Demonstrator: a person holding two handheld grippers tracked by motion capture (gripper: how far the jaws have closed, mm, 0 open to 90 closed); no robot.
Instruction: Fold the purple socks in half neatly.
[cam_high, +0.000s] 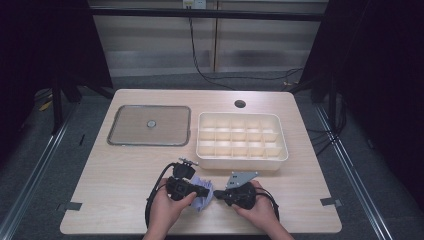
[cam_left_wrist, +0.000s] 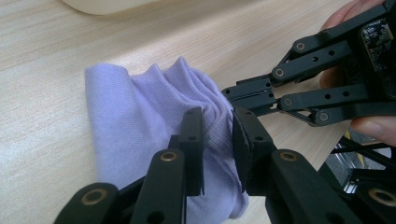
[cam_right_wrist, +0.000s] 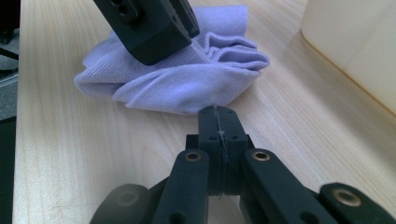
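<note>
A crumpled lavender cloth (cam_high: 202, 198) (cam_left_wrist: 140, 121) (cam_right_wrist: 177, 84) lies near the table's front edge, between the two hands. My left gripper (cam_high: 207, 191) (cam_left_wrist: 218, 135) reaches into it from the left. Its jaws stand a little apart astride a raised fold, and I see no firm pinch. One of its fingers (cam_right_wrist: 149, 28) rests on top of the cloth. My right gripper (cam_high: 216, 194) (cam_right_wrist: 218, 114) comes from the right, jaws pressed flat together. Its tips (cam_left_wrist: 227, 93) sit at the cloth's near edge with nothing visibly held.
A cream tray (cam_high: 242, 161) divided into several compartments stands just behind the hands. A flat transparent lid (cam_high: 150, 125) with a small knob lies at the back left. A round cable hole (cam_high: 240, 104) is in the tabletop at the back.
</note>
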